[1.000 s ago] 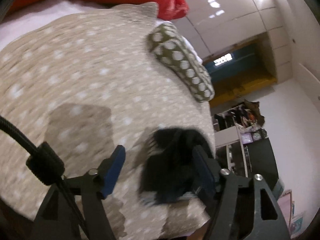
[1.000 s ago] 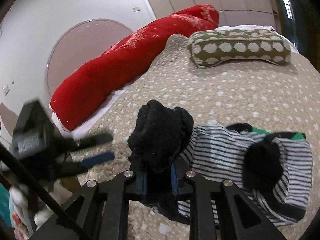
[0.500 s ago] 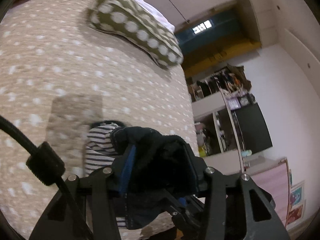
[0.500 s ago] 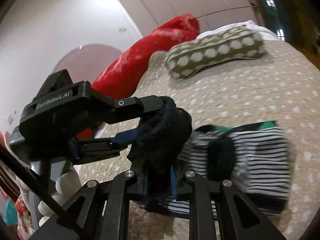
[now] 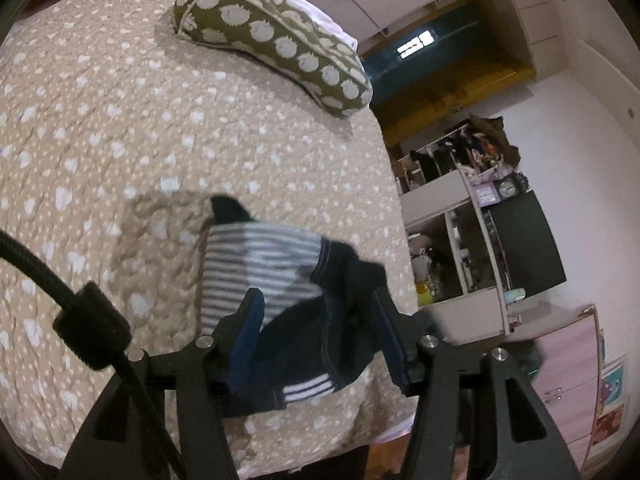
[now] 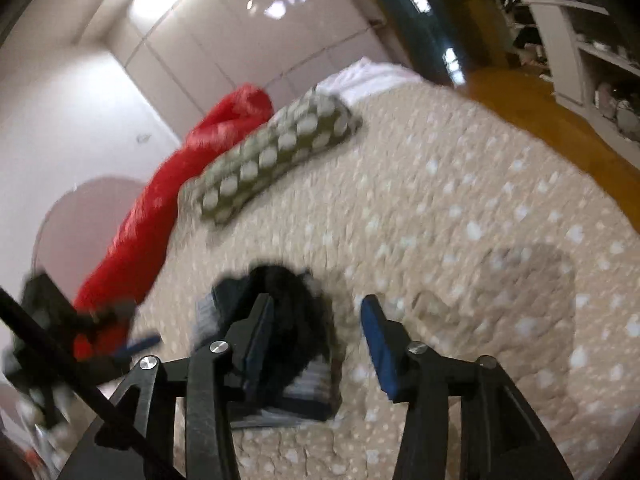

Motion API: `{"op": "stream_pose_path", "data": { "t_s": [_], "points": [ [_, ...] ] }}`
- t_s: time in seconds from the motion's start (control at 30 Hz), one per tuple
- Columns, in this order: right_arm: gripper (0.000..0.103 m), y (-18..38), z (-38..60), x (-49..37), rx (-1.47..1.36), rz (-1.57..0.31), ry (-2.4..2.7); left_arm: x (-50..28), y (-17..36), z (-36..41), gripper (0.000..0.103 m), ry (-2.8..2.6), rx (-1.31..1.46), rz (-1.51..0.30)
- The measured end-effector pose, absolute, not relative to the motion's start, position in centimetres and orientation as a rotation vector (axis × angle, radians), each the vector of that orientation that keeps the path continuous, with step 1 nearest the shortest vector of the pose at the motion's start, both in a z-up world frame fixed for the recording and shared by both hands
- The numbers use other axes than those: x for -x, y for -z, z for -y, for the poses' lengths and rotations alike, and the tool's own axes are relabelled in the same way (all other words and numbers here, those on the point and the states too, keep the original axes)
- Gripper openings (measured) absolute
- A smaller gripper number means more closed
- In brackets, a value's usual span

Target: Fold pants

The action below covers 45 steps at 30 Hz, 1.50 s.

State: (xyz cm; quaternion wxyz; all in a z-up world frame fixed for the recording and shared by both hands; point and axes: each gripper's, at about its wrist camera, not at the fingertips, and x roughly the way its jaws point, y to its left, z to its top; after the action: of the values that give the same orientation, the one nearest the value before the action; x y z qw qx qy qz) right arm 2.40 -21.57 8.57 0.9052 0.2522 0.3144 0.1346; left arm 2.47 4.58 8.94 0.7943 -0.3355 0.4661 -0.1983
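beige spotted bedspread [image 5: 120, 128] fills both views. pants [image 5: 276, 280], a folded bundle, lie near its near edge. left claw [image 5: 320, 336] spread around dark cloth, right claw [image 6: 318, 340] released. fold looks done; next, probably lift clear.

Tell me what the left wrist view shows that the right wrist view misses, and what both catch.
Left wrist only: the left claw with its fingers apart around the dark pants, the striped cloth seen sharply, and a shelf with a clock. Right wrist only: the right claw open with nothing between its fingers, the red bolster and the wardrobe. Both: the quilt and the dotted pillow.
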Motion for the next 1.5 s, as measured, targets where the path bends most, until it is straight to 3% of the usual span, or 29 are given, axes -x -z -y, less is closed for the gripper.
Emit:
{"op": "stream_pose_path", "data": {
  "t_s": [0.2, 0.4, 0.53, 0.8, 0.93, 1.07, 1.13, 1.2, 1.5],
  "points": [
    [0.038, -9.4, 18.3, -3.5, -0.545, -0.673, -0.506, -2.0, -6.0, -2.3, 0.053, 0.402, 0.657, -1.080],
    [0.038, -5.2, 16.8, -5.6, -0.475, -0.801, -0.382, -1.5, -4.6, -0.6, 0.055, 0.378, 0.562, -1.100],
    [0.050, -2.9, 17.7, -5.6, -0.417, -0.836, -0.286, -1.6, -4.3, -0.3, 0.055, 0.384, 0.553, -1.106],
    [0.051, -10.4, 17.7, -5.1, -0.386, -0.659, -0.347, 0.9, -8.5, 0.5, 0.055, 0.431, 0.479, -1.007],
    [0.050, -9.9, 15.8, -8.3, -0.550, -0.812, -0.648, 1.3, -7.1, 1.8, 0.060, 0.492, 0.498, -1.035],
    [0.049, -4.8, 13.0, -12.9, -0.605, -1.047, -0.705, 0.6, -4.5, 1.7, 0.060, 0.473, 0.537, -1.098],
    [0.031, -2.5, 13.6, -14.7, -0.681, -1.080, -0.649, 0.5, -4.0, 1.6, 0.060, 0.480, 0.552, -1.104],
    [0.019, -2.0, 14.2, -15.5, -0.707, -1.056, -0.602, 0.5, -4.0, 1.7, 0.060, 0.483, 0.539, -1.099],
    [0.024, -4.6, 16.5, -13.0, -0.641, -0.912, -0.522, 0.1, -3.6, 2.2, 0.060, 0.491, 0.534, -1.109]
  ]
}}
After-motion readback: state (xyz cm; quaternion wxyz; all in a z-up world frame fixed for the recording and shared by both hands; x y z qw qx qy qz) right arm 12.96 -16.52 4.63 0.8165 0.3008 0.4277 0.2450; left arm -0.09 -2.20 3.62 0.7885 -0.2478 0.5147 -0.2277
